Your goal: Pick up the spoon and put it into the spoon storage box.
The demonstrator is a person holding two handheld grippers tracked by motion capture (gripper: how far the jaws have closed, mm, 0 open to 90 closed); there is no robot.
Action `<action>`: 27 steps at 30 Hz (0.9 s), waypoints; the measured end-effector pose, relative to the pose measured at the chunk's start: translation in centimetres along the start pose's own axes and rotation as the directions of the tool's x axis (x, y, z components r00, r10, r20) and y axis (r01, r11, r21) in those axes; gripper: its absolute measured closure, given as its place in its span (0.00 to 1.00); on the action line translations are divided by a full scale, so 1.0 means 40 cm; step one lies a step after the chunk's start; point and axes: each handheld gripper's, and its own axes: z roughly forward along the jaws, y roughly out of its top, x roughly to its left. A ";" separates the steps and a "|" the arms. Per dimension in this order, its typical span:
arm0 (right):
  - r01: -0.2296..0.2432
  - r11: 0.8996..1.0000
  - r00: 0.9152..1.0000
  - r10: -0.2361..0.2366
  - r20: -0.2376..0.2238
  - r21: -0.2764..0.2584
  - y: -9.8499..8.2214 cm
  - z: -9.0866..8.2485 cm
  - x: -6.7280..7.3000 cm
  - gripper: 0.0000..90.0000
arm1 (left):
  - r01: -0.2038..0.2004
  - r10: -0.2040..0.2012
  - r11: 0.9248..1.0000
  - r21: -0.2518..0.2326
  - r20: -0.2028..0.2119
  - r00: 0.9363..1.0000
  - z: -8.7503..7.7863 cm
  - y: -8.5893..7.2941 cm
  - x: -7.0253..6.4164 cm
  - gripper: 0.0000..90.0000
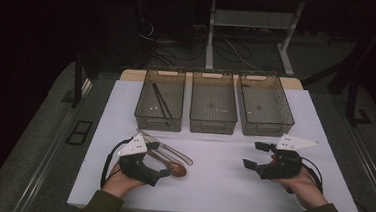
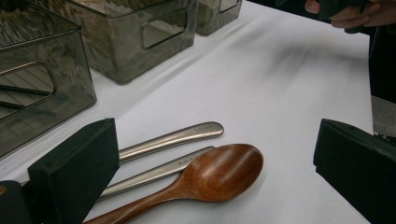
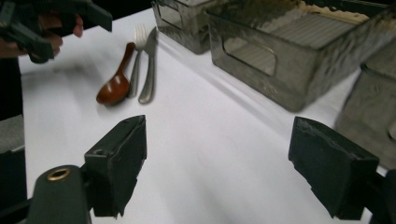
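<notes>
A brown wooden spoon [image 1: 175, 169] lies on the white table beside a metal fork [image 1: 161, 157] and a metal knife [image 1: 173, 153]. My left gripper [image 1: 160, 176] sits just left of the spoon's bowl and is open. In the left gripper view its jaws [image 2: 215, 154] stand wide apart, with the spoon bowl [image 2: 224, 170] on the table ahead between them, untouched, next to the fork handle [image 2: 154, 172] and knife handle [image 2: 173, 137]. My right gripper [image 1: 255, 156] hovers at the right, open and empty [image 3: 224, 163]. The spoon [image 3: 113, 88], fork [image 3: 137, 60] and knife [image 3: 150, 65] lie far ahead of it.
Three clear grey bins stand in a row at the back: left [image 1: 158, 121], middle [image 1: 212, 127], right [image 1: 265, 127]. Black chopsticks [image 1: 161, 100] lie in the left bin. The white table surface [image 1: 210, 183] stretches between the two grippers. A dark floor with cables lies beyond the table.
</notes>
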 end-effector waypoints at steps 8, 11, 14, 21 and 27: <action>-0.002 1.000 0.998 0.001 0.056 0.023 -0.062 -0.027 -0.001 0.20 | 0.003 -0.003 1.000 -0.007 -0.003 1.000 -0.006 -0.001 0.005 0.00; -0.015 1.000 0.997 0.013 0.071 0.022 -0.084 -0.038 -0.004 0.20 | 0.007 -0.007 1.000 -0.010 -0.004 1.000 -0.008 -0.002 0.007 0.00; -0.026 0.999 0.996 0.024 0.086 0.028 -0.108 -0.043 -0.008 0.20 | 0.009 -0.009 1.000 -0.006 -0.005 1.000 -0.008 -0.002 0.008 0.00; -0.003 0.999 0.996 -0.001 0.092 0.051 -0.123 -0.048 -0.004 0.20 | 0.005 -0.005 1.000 0.004 -0.026 1.000 -0.009 0.003 0.006 0.01; 0.000 0.999 0.996 -0.005 0.084 0.051 -0.126 -0.050 0.002 0.20 | -0.012 0.013 1.000 0.016 -0.052 0.999 -0.012 0.015 0.016 0.11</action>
